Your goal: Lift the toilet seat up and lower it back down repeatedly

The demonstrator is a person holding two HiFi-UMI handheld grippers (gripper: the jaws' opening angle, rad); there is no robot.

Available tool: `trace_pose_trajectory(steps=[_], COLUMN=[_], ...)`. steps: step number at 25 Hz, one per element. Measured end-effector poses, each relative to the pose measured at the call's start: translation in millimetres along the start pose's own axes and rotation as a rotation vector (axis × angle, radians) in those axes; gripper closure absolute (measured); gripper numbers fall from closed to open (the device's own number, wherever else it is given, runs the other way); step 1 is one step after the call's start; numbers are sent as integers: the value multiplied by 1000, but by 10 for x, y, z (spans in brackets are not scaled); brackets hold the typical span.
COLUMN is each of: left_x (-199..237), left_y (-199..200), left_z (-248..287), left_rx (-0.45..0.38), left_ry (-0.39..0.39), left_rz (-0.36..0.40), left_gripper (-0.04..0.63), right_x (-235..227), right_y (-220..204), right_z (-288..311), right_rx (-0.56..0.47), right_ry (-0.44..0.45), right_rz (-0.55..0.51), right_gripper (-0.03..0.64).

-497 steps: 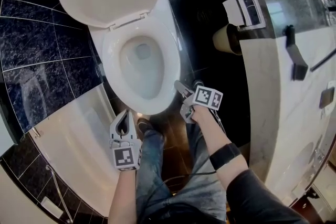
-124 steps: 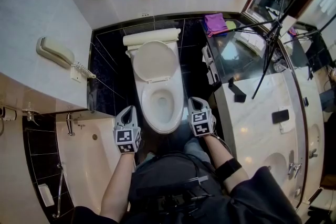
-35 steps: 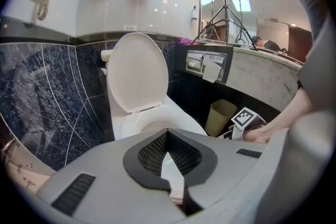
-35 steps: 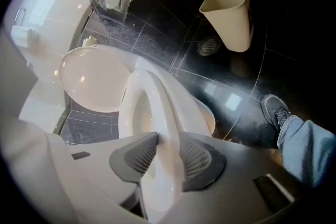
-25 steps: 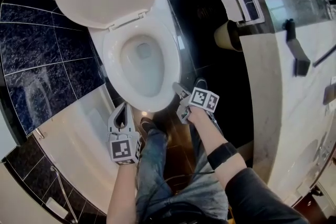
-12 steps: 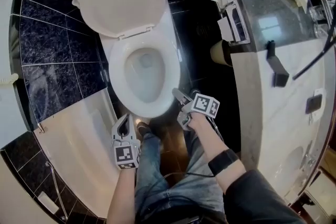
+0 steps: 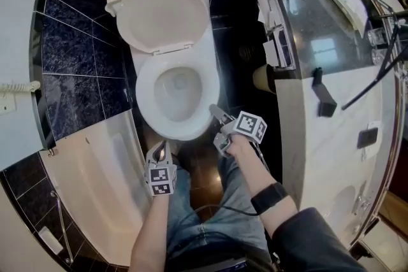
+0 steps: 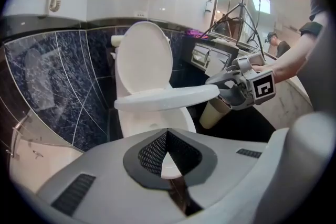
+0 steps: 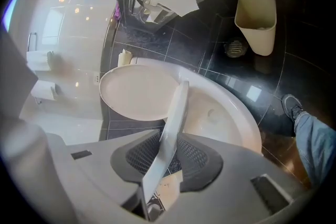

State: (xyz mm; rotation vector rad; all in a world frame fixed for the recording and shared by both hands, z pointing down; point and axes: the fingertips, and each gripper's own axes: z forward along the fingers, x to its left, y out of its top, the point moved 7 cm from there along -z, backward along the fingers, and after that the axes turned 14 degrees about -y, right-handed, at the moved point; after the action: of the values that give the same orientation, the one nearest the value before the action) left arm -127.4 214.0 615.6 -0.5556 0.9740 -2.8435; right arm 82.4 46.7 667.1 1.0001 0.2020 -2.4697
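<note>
**One gripper on the seat, seat partly raised**

Half-lifted was how I read the toilet seat [image 8: 168, 97]. In the left gripper view it stood as a flat white slab, clear of the bowl [image 8: 152, 126], with the lid [image 8: 143, 57] upright behind it. From the head view the seat [image 7: 145, 99] ringed the bowl [image 7: 180, 83], with the lid [image 7: 167, 16] leaning back toward the wall.

My right gripper [image 7: 215, 113] had the seat by its front edge, on the right-hand side. In the right gripper view its jaws [image 9: 169, 144] were clamped on the seat [image 9: 176, 118], which ran edge-on up between the pads. My left gripper [image 7: 160, 148] hung by the front left of the bowl without touching it. Its jaws [image 8: 167, 136] were closed tip to tip with nothing in them.

What mattered for the coming move was the hinge. It lay at the far end of the seat from my right gripper, under the lid, so the seat's long axis ran from the clamped edge straight away to it. I judged that any lift or lowering had to follow an arc about that hinge line, and that the right hand alone was placed for it.

Outward, a waste bin [image 9: 256, 22] stood on the dark floor to the right.
</note>
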Motion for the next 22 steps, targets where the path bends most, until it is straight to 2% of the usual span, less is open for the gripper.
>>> trace_pose_trajectory(steps=[3,5,9,12,19,22], left_x=[-6,21,65,75,155,244], left_y=[176,296,471,597,1169,1500], left_z=[121,172,158,120,27,2], left_rx=[-36,-68,-122,-140,-220,-263], left_ry=[-5,3,25,32,58,75], left_rz=[-26,-37,-116,-124,-148,-132], left_gripper=[595,595,595,595,595,595], right_x=[97,141,256,356,760,1036], right_y=[20,60,121,194,389,522], right_z=[-3,-27,-47,-85,-204,-340], right_rx=[3,10,19,35,25,5], right_ry=[8,-4,4,8,72,93], right_rz=[38,11,-3,-40,-17,-129], right_gripper=[485,485,479,476,472,517])
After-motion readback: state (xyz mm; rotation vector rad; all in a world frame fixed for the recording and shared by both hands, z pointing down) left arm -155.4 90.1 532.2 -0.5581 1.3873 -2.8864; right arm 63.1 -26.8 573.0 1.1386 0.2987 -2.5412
